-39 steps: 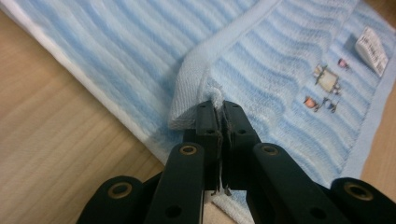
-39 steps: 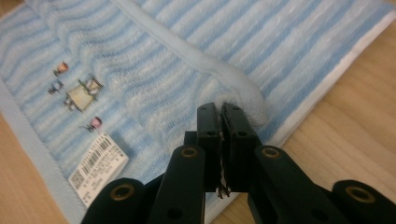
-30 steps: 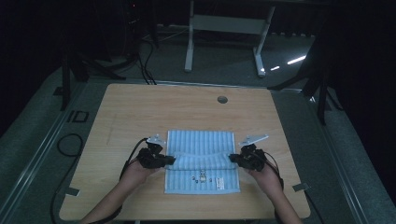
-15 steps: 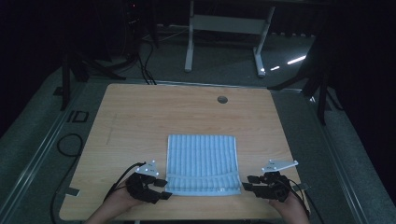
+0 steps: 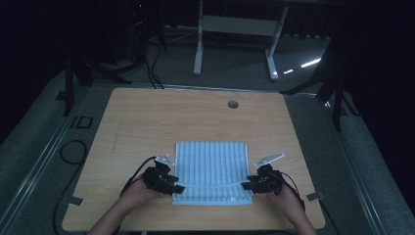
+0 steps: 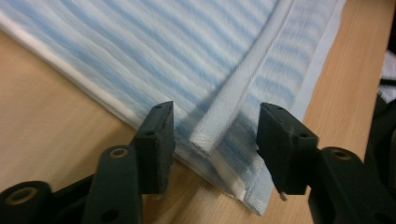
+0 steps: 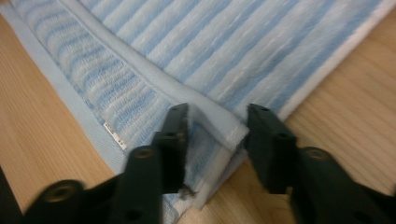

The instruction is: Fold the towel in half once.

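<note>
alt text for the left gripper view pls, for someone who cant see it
A folded blue-and-white striped cloth lies on a light wooden table, its near corner sitting between the left gripper's two open black fingers. A white hemmed edge of the upper layer points into the gap, not pinched.

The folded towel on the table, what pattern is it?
Light blue and white stripes on the towel, best in the left gripper view.

Right gripper view. The gripper (image 7: 215,135) has its two black jaws parted around a folded corner of the blue-and-white striped towel (image 7: 243,46). A pale hem band runs diagonally across the towel toward the jaws. A small white label (image 7: 114,135) lies near the towel's edge. Wooden table (image 7: 37,140) beneath.
</note>
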A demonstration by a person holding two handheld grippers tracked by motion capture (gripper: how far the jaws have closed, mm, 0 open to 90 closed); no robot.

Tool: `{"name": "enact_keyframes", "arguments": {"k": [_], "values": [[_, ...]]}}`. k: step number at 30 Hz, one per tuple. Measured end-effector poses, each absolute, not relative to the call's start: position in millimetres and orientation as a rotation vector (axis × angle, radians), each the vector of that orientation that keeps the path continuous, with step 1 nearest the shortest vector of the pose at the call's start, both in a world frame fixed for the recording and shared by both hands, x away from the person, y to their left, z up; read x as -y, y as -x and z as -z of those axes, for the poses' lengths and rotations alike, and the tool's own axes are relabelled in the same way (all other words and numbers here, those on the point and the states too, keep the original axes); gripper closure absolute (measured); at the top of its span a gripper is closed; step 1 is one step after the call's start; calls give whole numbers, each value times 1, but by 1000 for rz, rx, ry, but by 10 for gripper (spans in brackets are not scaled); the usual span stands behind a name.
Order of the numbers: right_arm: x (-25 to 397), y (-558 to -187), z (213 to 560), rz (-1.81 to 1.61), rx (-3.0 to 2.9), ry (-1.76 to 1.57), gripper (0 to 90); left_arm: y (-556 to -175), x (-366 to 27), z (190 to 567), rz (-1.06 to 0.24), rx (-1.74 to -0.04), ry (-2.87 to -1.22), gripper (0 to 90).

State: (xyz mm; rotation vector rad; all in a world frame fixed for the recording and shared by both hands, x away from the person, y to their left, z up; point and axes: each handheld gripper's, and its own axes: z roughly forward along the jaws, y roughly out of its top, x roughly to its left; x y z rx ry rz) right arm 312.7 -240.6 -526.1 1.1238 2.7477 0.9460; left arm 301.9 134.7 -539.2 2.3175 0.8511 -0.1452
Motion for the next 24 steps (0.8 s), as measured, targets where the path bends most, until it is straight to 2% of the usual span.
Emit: {"name": "enact_keyframes", "arguments": {"k": [1,3,5,7,11,13,14,15,17,18,24], "values": [[239,-313,528,-938,-2758,-1115,667,-301,-133,540,126,-848,-2317,510],[236,-313,528,-924,-2770,-1089,774,-301,-133,539,117,-843,-2307,667],[235,-313,525,-933,-2759,-1072,789,-303,-135,537,135,-849,-2267,799],[236,-312,520,-954,-2738,-1059,793,-301,-136,533,94,-837,-2263,819],[240,-305,502,-1025,-2701,-1031,793,-291,-139,516,61,-791,-2221,820],[242,-295,493,-1067,-2688,-1020,792,-284,-143,508,115,-755,-2195,811],[246,-282,488,-1103,-2700,-1000,773,-281,-145,506,144,-740,-2190,759],[246,-282,488,-1103,-2700,-1000,773,-277,-146,505,170,-721,-2196,759],[250,-263,490,-1121,-2742,-981,675,-267,-148,504,139,-697,-2215,653],[250,-258,492,-1092,-2737,-967,667,-264,-149,505,150,-697,-2226,628],[259,-254,497,-1085,-2750,-1022,672,-259,-154,517,224,-717,-2227,606]]}}
